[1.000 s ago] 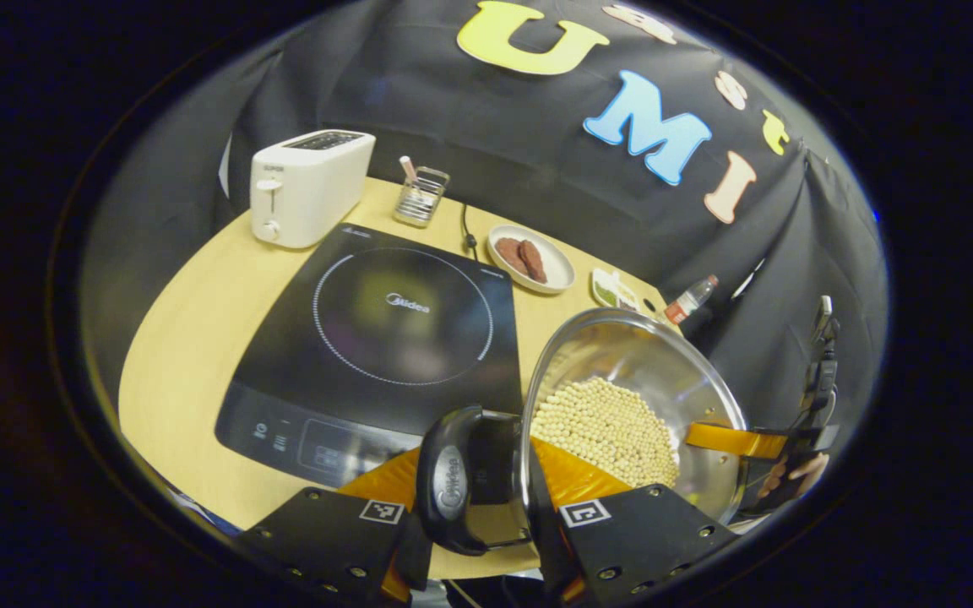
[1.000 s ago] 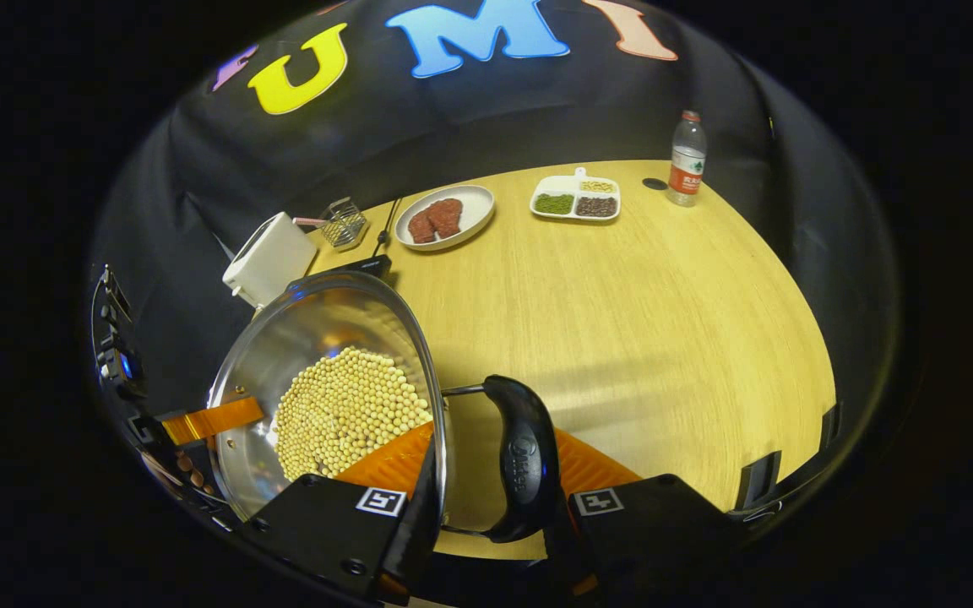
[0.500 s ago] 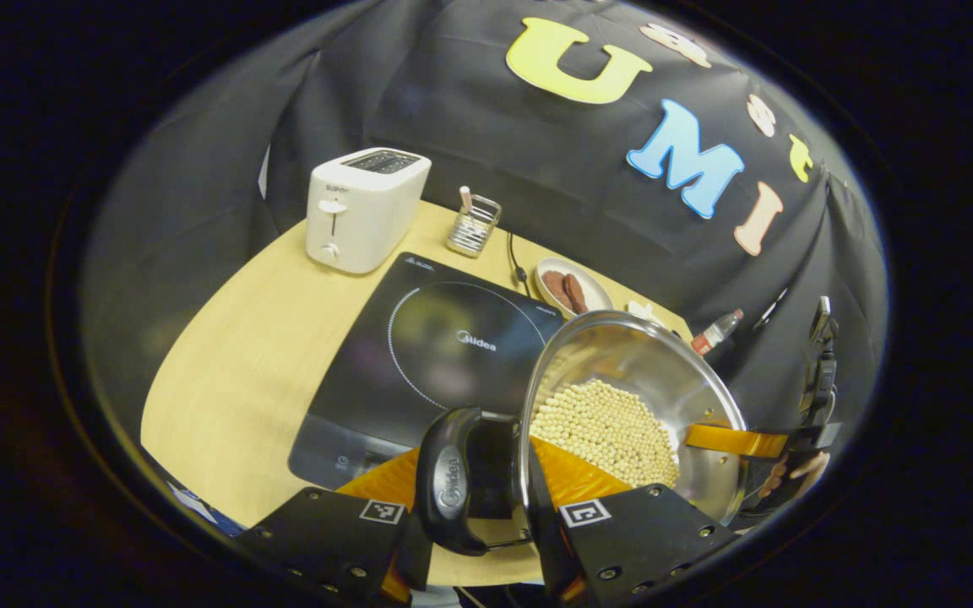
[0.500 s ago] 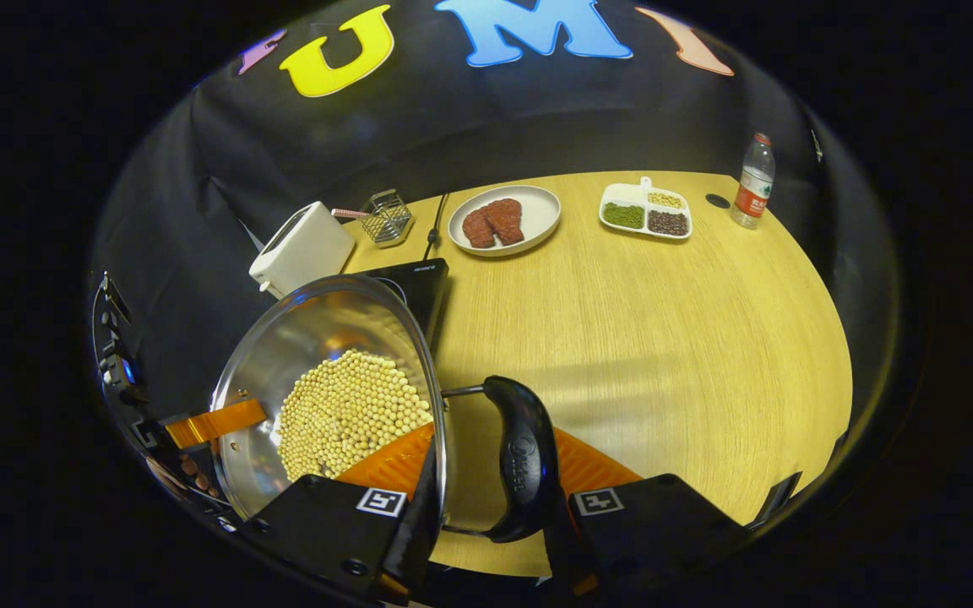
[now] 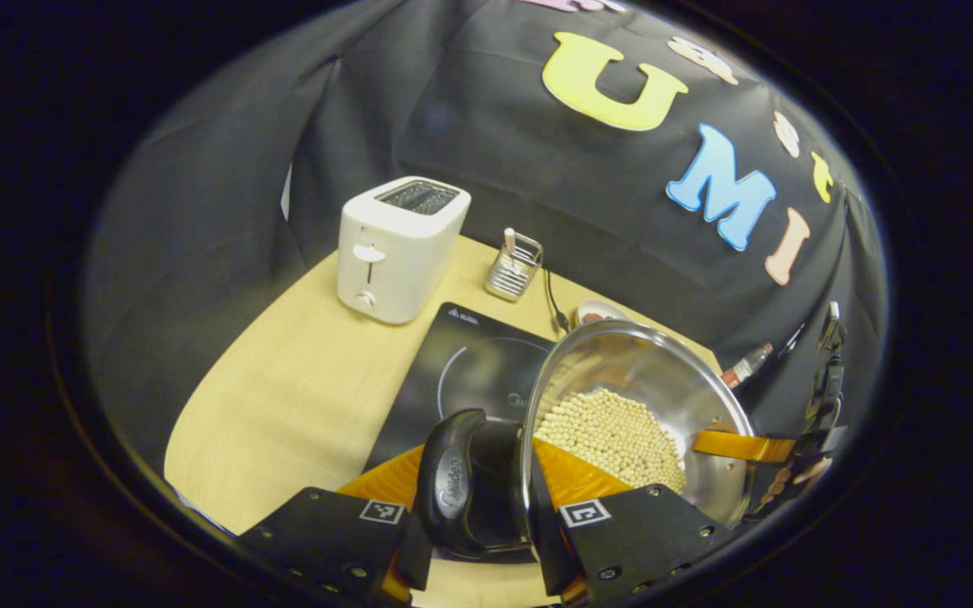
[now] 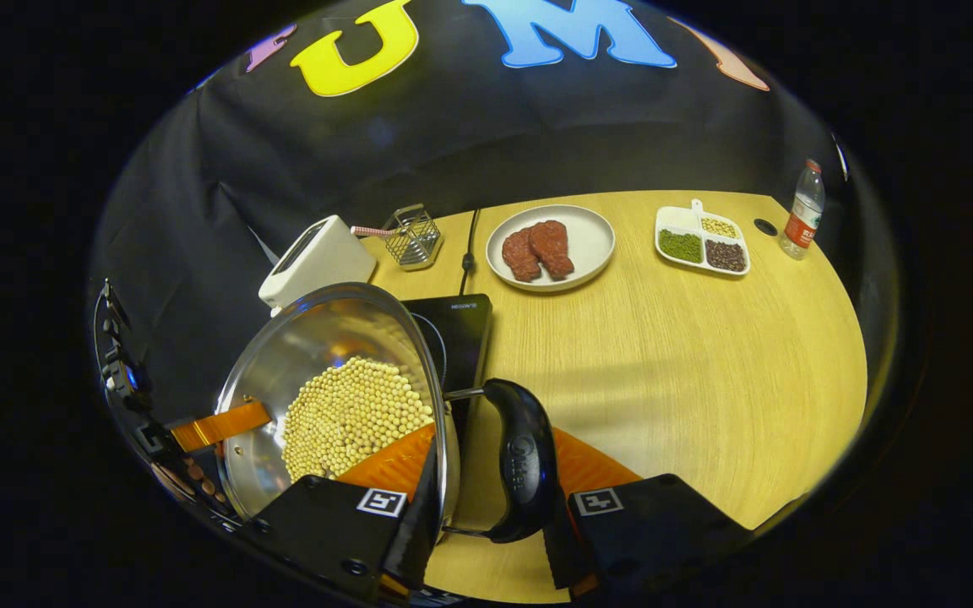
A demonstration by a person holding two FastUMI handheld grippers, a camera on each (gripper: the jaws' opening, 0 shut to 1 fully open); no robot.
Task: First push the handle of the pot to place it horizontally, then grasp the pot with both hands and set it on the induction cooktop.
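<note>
- Left gripper view: rides close above its jaws, looking down across the pot (image 5: 634, 405) ahead-right toward the toaster (image 5: 400, 247).
- Right gripper view: equally close, pot (image 6: 343, 397) ahead-left, open worktop (image 6: 689, 355) to the right.
- Shared: pot, toaster (image 6: 317, 257), cooktop (image 5: 474, 371).

toaster (image 5: 398, 249) behind cooktop (image 5: 474, 371), on table (image 5: 284, 405)

left gripper (image 5: 474, 540): black body | square tag markers | screws | right gripper (image 6: 486, 540): same
</note>
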